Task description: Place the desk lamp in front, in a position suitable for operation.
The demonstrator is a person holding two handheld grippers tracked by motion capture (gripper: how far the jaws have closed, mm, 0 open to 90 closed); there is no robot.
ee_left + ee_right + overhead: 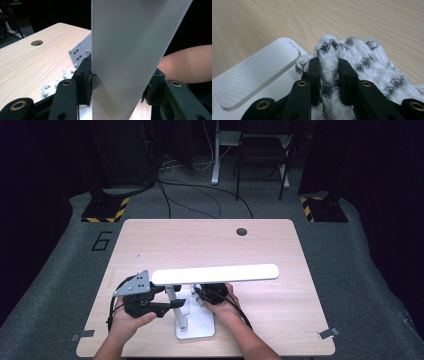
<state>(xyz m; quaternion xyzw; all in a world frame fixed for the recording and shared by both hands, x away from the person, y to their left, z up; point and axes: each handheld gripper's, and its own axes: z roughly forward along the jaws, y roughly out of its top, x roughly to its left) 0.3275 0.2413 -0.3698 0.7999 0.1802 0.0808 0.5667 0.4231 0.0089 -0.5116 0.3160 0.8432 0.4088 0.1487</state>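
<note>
A white desk lamp (192, 312) stands near the front edge of the wooden table (270, 310), and its long flat head (215, 274) hangs level above its base (197, 327). In the left gripper view, the left gripper (117, 87) grasps the lamp head across its width; both pads press against the two edges of the white bar. In the high view this left gripper (172, 304) is at the left side of the lamp post. The right gripper (329, 66) is clenched on a white cloth (362, 62) with a dark diamond pattern, and the cloth is bunched between its two jaws. The cloth lies on the table, just beside the ribbed corner of the lamp base (254, 77).
</note>
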